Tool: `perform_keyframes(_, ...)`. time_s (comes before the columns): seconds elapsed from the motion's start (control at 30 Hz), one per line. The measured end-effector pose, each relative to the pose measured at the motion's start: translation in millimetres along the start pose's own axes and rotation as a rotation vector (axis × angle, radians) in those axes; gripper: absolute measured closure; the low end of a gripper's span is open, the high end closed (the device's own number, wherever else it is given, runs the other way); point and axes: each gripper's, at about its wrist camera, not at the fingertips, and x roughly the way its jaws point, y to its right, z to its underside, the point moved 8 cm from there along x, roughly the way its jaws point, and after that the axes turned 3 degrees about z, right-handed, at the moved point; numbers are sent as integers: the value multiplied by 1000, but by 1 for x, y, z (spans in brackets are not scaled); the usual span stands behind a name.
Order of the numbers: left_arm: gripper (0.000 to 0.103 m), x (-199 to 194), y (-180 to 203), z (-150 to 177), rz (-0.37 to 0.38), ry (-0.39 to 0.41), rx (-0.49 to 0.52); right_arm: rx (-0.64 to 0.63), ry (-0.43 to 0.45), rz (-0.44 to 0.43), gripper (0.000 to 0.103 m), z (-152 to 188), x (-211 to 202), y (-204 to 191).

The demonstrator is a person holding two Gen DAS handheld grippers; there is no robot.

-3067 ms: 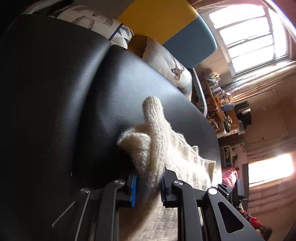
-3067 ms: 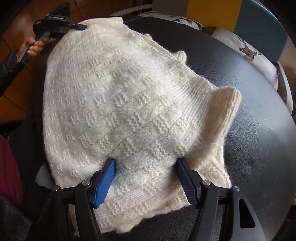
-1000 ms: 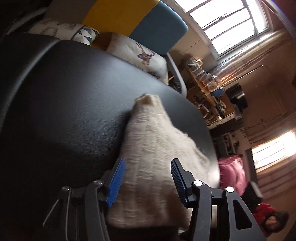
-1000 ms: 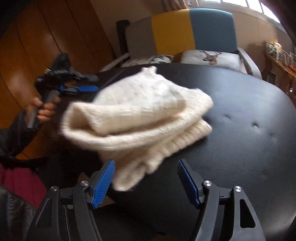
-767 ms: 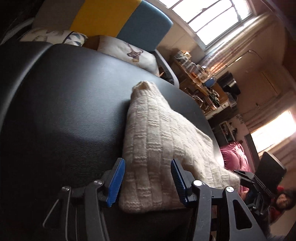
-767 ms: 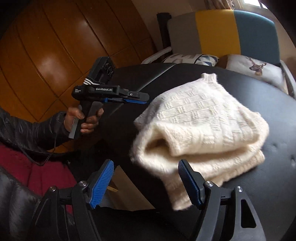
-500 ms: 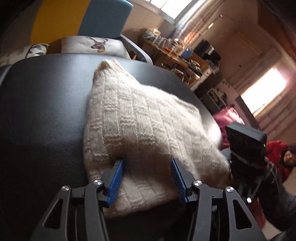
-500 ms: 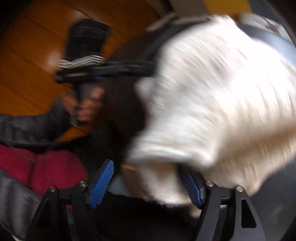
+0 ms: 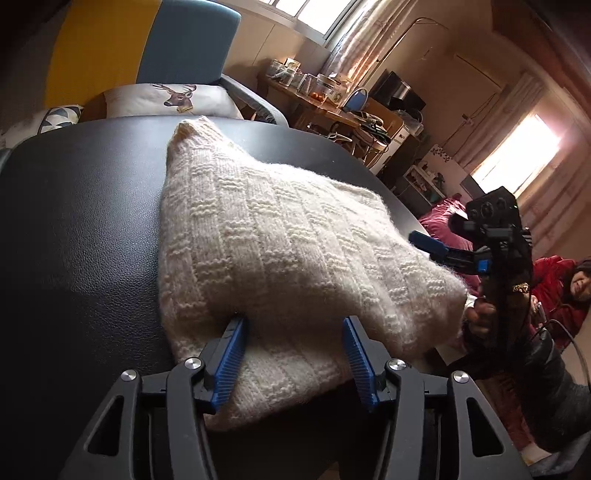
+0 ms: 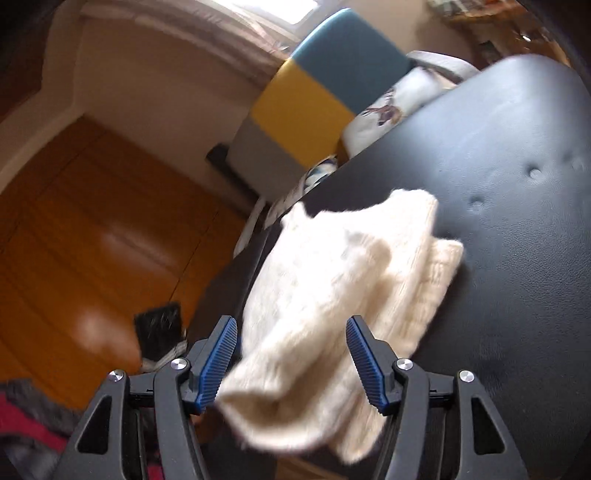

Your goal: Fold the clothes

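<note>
The cream knitted sweater is lying folded in a thick bundle on the black padded surface, reaching its near edge, with 1 narrow ribbed end pointing toward the far edge. No brand, label or writing is readable on it or on either tool. The left gripper is sitting at the near edge with its 2 blue-padded fingers spread wide on either side of the bundle's near fold, clamping nothing. The right gripper is likewise released, its jaws standing apart around the sweater's open end where the layers are showing; that view is blurred. In the left wrist view the right gripper is showing at the bundle's right corner, held by a hand in a dark sleeve. The surface is looking like black leatherette with button dimples. Beyond its far edge a chair with yellow and teal panels is holding a cushion printed with a deer head. A cluttered wooden table is standing below bright windows, and orange wooden panelling is filling the other side of the room. A seated person in red is showing at the right.
</note>
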Motion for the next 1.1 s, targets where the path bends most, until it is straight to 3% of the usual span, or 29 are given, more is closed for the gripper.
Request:
perform_keyframes(0.17, 47, 1, -1, 2, 2, 8, 27, 225, -21, -3, 39, -4, 37, 31)
perform_keyframes(0.27, 45, 1, 5, 5, -13, 10, 100, 234, -5, 0, 40, -15, 44, 34)
perform_keyframes(0.3, 43, 2, 8, 8, -22, 3, 130, 205, -17, 37, 44, -17, 48, 32)
perform_keyframes(0.37, 43, 6, 12, 13, -40, -19, 186, 122, -64, 157, 77, -19, 58, 24)
perform_keyframes(0.4, 43, 8, 14, 15, -38, -36, 210, 48, -87, 219, 88, -21, 61, 16)
perform_keyframes(0.47, 35, 13, 20, 22, -16, -86, 265, -143, -104, 341, 89, -33, 63, -10)
perform_keyframes(0.57, 32, 20, 26, 33, -46, -139, 373, -438, -79, 516, 89, -56, 59, -43)
perform_keyframes(0.63, 27, 24, 31, 37, -59, -162, 422, -529, -164, 655, 89, -57, 74, -20)
perform_keyframes(0.67, 25, 26, 33, 38, -60, -170, 433, -527, -204, 683, 89, -53, 80, -2)
perform_keyframes(0.77, 25, 23, 37, 35, -12, -194, 408, -434, -238, 662, 89, -46, 85, 43)
perform_keyframes(0.87, 25, 20, 42, 31, 45, -215, 373, -282, -197, 523, 85, -51, 77, 58)
perform_keyframes(0.9, 25, 14, 44, 23, 107, -211, 316, -226, -184, 467, 84, -51, 74, 63)
perform_keyframes(0.97, 25, 2, 48, 3, 223, -180, 207, -117, -160, 354, 82, -50, 67, 73)
perform_keyframes(1.03, 25, -6, 48, -28, 248, -107, 152, -52, -130, 278, 80, -50, 59, 79)
perform_keyframes(1.1, 25, -6, 45, -56, 235, -47, 111, -54, -110, 280, 77, -50, 51, 76)
